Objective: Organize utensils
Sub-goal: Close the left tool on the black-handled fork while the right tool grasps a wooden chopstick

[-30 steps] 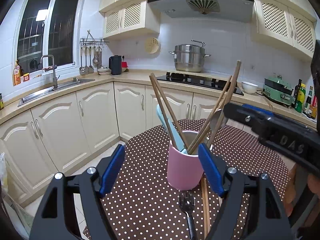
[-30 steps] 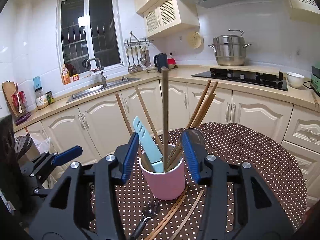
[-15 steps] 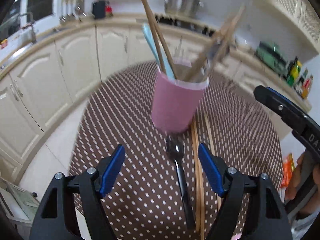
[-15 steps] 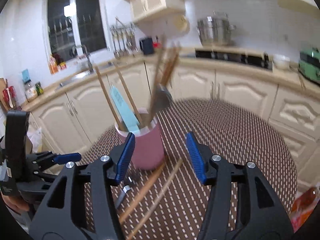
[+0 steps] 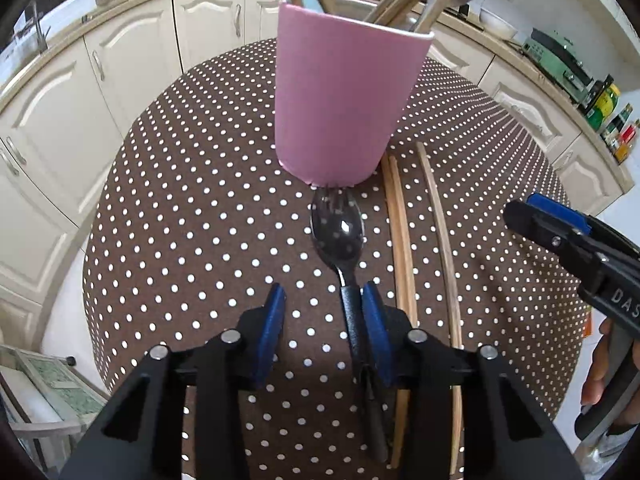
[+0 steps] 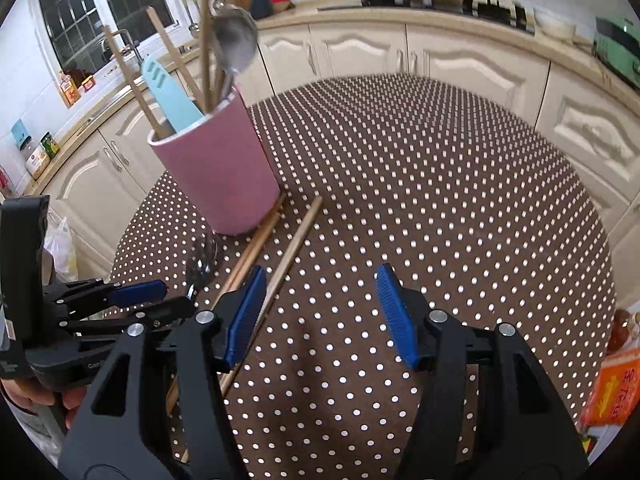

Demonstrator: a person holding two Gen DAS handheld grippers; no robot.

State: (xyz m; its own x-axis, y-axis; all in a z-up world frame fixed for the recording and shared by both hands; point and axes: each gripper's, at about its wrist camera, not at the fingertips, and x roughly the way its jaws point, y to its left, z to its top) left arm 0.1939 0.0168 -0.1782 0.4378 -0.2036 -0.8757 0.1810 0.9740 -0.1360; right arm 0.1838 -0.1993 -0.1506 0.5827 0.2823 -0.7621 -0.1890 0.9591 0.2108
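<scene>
One pink cup (image 5: 343,104) stands on one round polka-dot table (image 5: 192,200), and on the cloth beside it lie one black-handled spork (image 5: 338,232) and three wooden chopsticks (image 5: 400,240) — two as a close pair, one a little apart. Sticking up out of the cup are one light-blue spatula (image 6: 170,94), one metal spoon (image 6: 236,42) and several more wooden chopsticks (image 6: 160,40) — at least five, though they overlap too much for a sure count. Two hand-held grippers are in view: the left hand-held gripper (image 5: 322,322) and the right hand-held gripper (image 6: 320,312).
</scene>
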